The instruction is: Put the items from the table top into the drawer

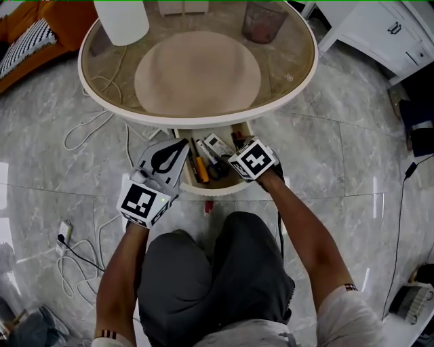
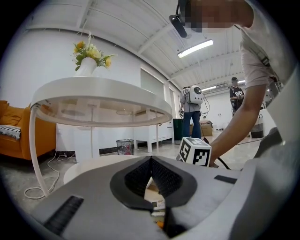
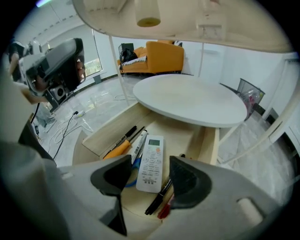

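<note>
Under the round glass-topped table (image 1: 288,57), the drawer (image 1: 215,189) stands pulled out toward the seated person, and both grippers are at its front edge. Most of the work looks done. The drawer holds a spread of small things, while the only thing I can make out on the table top is a white vase (image 1: 122,20) at its far left edge.

The step in hand reads as a release over the drawer. The next move probably calls for lifting the right gripper straight up clear of the contents. After that, either fetch what remains on top or push the drawer shut.

The right gripper (image 3: 149,174) tilts steeply down over the drawer's middle on a reaching forearm. Its jaws are spread wide and grip nothing. The left gripper (image 2: 150,161) lies roughly level at the drawer's left front corner, its tips meeting and nothing caught between them.

A white remote control (image 3: 153,152) lies flat in the drawer's middle, below the right gripper's open jaws. An orange-handled tool (image 3: 119,149) and a marker (image 3: 138,143) lie beside it toward the left wall. A black pen (image 3: 159,199) lies near the front edge.
</note>
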